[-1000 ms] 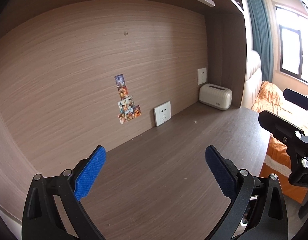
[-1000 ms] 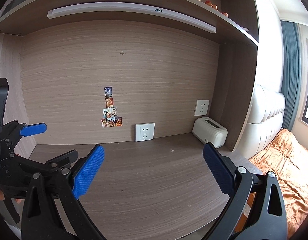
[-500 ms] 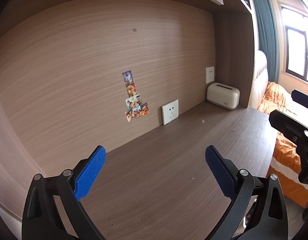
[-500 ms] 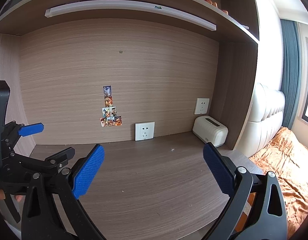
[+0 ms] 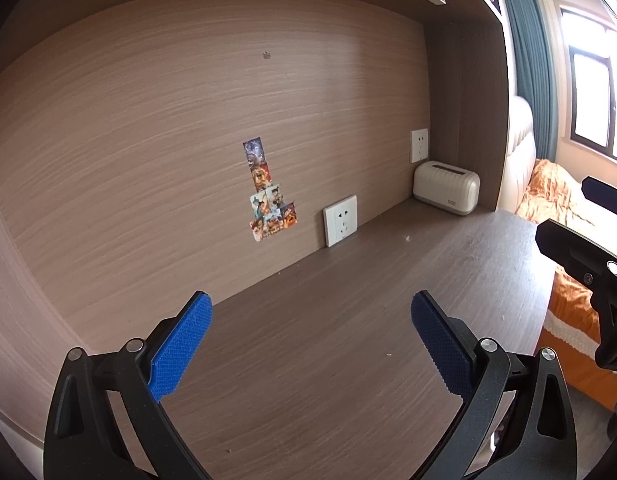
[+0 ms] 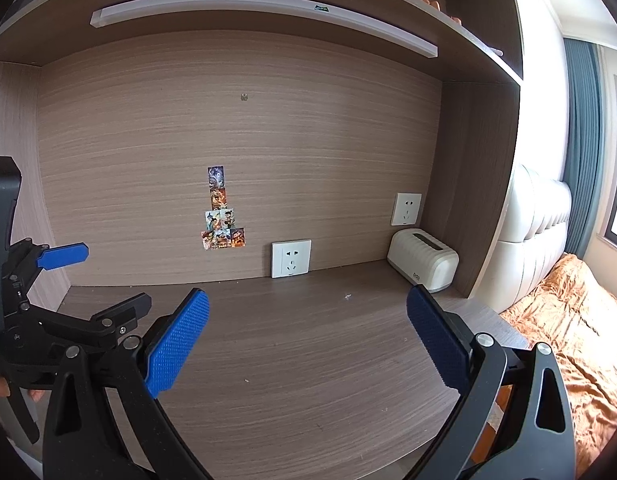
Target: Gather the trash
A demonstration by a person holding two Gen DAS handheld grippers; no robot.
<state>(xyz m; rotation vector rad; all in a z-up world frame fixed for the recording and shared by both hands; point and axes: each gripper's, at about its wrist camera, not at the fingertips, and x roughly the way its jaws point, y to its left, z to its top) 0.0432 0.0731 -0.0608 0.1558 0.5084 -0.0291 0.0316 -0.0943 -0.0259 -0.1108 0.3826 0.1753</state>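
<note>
My left gripper [image 5: 310, 340] is open and empty above the brown wooden desk [image 5: 328, 352]. My right gripper [image 6: 306, 340] is open and empty too, held over the same desk [image 6: 308, 360]. A tiny pale scrap [image 6: 347, 296] lies on the desk toward the back right; it also shows in the left wrist view [image 5: 407, 238]. A smaller speck [image 5: 389, 355] lies nearer the front. The left gripper shows at the left of the right wrist view [image 6: 68, 280], and the right gripper's black body at the right of the left wrist view [image 5: 588, 256].
A cream box-shaped appliance [image 6: 422, 266] stands in the back right corner. Two white wall sockets [image 6: 291, 258] and a cluster of stickers [image 6: 220, 216] are on the back panel. A shelf with a light bar [image 6: 260, 8] hangs overhead. A bed with orange bedding [image 6: 568, 320] is on the right.
The left wrist view has swung slightly, so the back panel and the appliance shifted right and up. The right gripper has barely moved. Both stay open.
</note>
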